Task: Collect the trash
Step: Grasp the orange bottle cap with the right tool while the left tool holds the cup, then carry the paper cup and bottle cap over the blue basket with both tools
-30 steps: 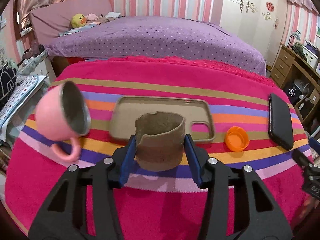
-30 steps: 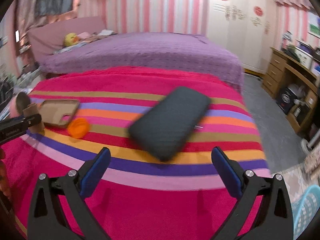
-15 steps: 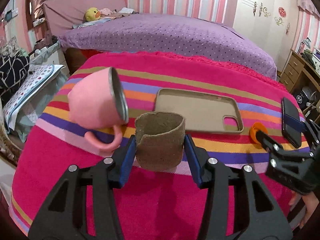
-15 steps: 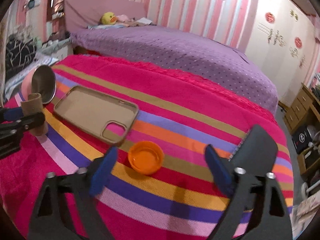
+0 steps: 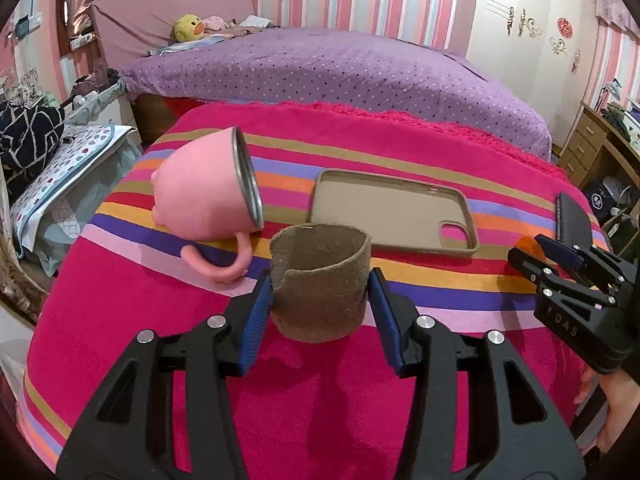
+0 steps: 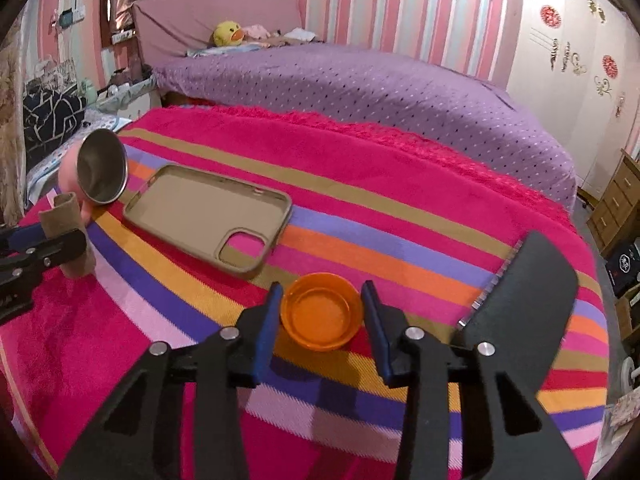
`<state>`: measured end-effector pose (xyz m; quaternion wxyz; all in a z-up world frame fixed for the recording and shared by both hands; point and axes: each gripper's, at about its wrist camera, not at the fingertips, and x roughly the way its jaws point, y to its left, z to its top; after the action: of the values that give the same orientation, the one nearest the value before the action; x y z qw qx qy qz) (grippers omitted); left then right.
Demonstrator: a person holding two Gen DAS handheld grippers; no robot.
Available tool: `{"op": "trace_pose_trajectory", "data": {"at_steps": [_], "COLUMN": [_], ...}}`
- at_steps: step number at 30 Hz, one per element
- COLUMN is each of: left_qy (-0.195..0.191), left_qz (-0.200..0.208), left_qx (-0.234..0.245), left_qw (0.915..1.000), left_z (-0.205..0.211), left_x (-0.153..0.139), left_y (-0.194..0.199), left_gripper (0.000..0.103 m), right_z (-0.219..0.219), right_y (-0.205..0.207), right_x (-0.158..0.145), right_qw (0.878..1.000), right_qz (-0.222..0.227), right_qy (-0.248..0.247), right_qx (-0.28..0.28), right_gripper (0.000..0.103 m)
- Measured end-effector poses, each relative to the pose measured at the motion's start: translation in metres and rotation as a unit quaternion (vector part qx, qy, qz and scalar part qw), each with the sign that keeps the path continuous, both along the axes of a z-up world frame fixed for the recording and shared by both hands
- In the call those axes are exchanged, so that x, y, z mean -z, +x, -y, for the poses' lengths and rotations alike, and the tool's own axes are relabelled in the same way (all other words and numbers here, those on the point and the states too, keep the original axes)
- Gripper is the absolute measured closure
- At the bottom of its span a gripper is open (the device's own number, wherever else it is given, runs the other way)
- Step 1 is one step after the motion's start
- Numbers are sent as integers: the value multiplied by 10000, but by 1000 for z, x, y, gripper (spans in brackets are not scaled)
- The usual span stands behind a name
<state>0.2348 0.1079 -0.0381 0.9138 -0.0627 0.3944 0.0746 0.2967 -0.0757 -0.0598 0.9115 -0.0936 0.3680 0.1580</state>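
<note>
Left gripper (image 5: 320, 292) is angled down with both blue pads clamped on the sides of the cardboard tube (image 5: 320, 280), holding it upright. Right gripper (image 6: 322, 316) sits off to the tube's right, also tilted down, jaws closing around the orange cap (image 6: 320, 312), left pad touching its rim.

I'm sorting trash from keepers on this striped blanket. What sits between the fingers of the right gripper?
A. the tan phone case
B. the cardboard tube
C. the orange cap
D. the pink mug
C: in the right wrist view the orange cap lies between the closing fingers of the right gripper, while the cardboard tube is in the left gripper.
</note>
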Motion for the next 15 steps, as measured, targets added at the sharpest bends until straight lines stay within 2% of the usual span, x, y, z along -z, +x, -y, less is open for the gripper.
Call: {"op": "trace_pose_trajectory", "data": {"at_steps": [4, 11, 15], "left_qy": [-31, -270, -106], "left_qz": [88, 14, 131], "left_qx": [44, 232, 427], "left_qw": [9999, 9994, 9989], "left_z": [8, 33, 59], "left_x": [-4, -5, -12], "left_y": [-7, -17, -28], "left_gripper": [56, 56, 56], "right_z": [20, 70, 92], "right_y": [-21, -48, -68], "right_x": [-11, -31, -37], "right_qw": [9995, 9971, 9952], "right_qz": [220, 448, 551], "right_qy": [63, 181, 65], "right_qx": [196, 595, 804], "right_gripper": [63, 63, 63]}}
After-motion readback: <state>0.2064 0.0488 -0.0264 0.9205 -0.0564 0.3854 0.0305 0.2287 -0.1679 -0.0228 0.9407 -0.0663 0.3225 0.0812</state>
